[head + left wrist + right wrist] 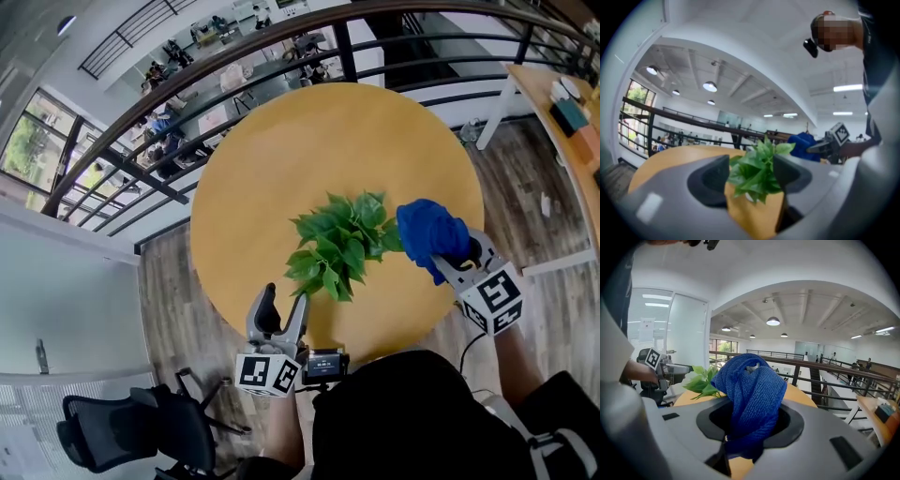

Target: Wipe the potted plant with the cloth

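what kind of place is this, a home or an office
Likely an upper-level gallery in an open office building: a curved railing overlooks people at tables on the floor below, and an office chair stands beside the round table.

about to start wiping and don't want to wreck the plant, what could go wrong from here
1. The left gripper is open and apart from the potted plant, so nothing steadies it. A push from the cloth could slide or tip it on the table.
2. The right gripper holds the cloth as a thick wad beside thin leaves, so a firm wipe might bend or tear them.
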Tool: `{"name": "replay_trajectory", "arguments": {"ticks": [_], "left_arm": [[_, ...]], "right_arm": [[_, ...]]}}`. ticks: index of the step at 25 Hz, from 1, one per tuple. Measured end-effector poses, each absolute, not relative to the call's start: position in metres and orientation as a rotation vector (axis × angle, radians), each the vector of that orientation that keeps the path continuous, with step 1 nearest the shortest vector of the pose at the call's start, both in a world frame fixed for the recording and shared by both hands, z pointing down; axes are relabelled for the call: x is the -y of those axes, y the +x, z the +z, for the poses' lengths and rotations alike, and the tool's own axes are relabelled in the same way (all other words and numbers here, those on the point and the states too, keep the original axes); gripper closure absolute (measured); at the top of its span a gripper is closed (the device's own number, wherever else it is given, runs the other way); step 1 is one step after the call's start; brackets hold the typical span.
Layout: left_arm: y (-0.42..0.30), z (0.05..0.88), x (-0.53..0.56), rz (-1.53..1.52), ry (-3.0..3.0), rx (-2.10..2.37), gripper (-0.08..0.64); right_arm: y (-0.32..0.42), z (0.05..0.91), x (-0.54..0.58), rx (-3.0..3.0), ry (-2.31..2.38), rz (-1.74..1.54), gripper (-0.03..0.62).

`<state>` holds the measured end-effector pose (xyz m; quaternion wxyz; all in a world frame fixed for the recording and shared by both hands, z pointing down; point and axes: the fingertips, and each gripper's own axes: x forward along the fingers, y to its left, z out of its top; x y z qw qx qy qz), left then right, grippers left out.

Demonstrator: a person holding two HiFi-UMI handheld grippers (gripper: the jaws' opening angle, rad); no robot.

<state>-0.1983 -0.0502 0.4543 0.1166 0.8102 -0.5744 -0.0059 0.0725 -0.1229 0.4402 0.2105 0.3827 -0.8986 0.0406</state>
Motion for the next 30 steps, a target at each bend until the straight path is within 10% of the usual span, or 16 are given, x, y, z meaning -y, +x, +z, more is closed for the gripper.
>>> {"name": "replay_trajectory", "arguments": {"ticks": [9,13,30], "left_arm": [[-0.239,0.426,0.022,-0.043,2.335,1.822,0.298],[-0.261,0.422,0.017,-0.042,2.249,1.938,0.561],[-0.267,0.419,0.020,0.009,2.286,1.923,0.561]], "right_arm": [[0.048,0.413,0.097,2.580,1.200,0.168,0.428],[0.036,0.410,0.091,2.588,1.210,0.176,0.428],[0.023,0.412,0.086,2.560,1.230,0.156,0.428]]}}
